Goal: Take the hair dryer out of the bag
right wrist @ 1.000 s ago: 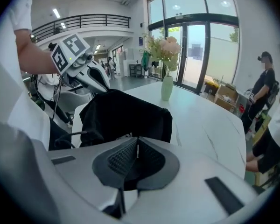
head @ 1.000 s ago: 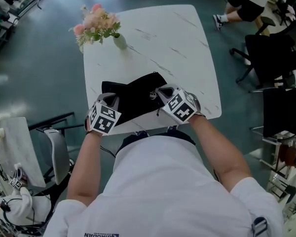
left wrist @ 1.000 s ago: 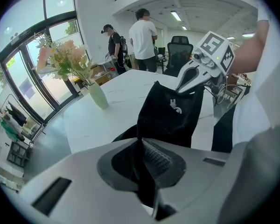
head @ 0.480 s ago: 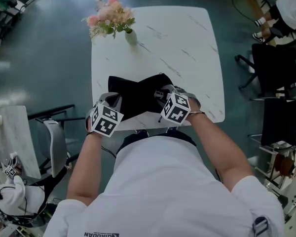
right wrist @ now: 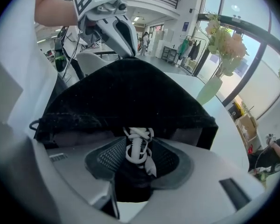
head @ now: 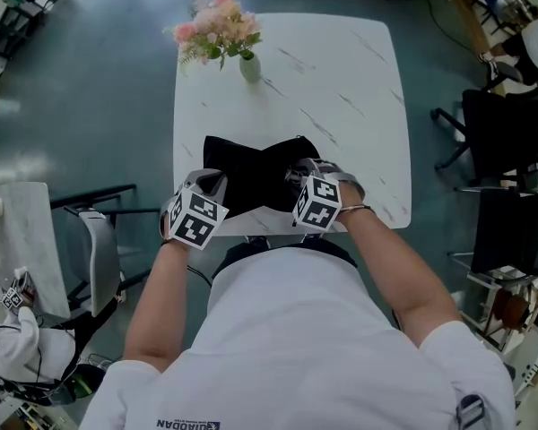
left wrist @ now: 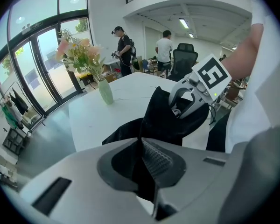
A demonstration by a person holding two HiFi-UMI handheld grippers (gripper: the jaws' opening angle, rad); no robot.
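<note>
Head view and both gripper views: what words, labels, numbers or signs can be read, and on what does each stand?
"...RODAN": dark print on the white shirt, at the bottom edge of the head view; its first letters are unclear.
On the left marker cube and the right marker cube: black-and-white square patterns only, no words.
On the black bag: no print visible.
In the room behind, in the gripper views: too small or blurred to read.

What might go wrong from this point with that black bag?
The right gripper is opening its jaws with the white drawstring between them; the cord may slip out and the pull on the black bag be lost. The bag lies at the near edge of the table, with the left gripper shut on its cloth: a hard tug might drag it off.
</note>
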